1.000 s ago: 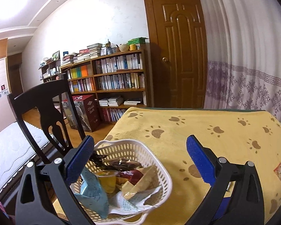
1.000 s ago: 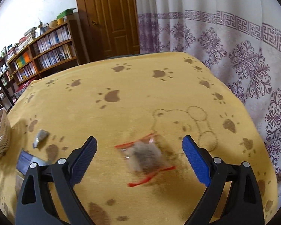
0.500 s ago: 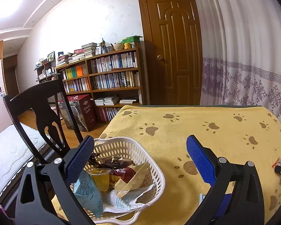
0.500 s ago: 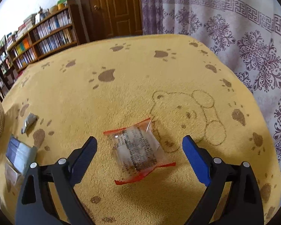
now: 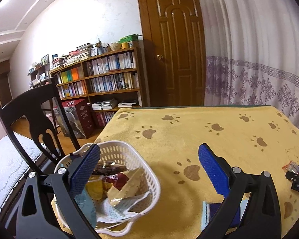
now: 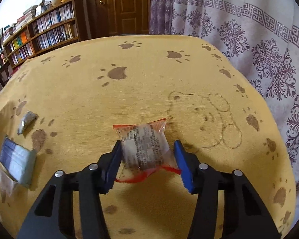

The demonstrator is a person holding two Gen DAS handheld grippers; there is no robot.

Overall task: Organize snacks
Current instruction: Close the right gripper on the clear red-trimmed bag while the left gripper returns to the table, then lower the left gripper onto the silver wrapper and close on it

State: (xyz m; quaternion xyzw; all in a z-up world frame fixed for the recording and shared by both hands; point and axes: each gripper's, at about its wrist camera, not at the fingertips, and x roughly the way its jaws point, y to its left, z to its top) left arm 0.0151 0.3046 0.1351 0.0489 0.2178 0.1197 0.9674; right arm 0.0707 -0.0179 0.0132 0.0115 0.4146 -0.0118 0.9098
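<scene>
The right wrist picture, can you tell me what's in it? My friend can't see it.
The right gripper has its blue fingers on either side of a clear snack packet with red ends, lying on a yellow paw-print cloth. To the left lie a blue packet and a small grey wrapper; a curtain hangs behind.
</scene>
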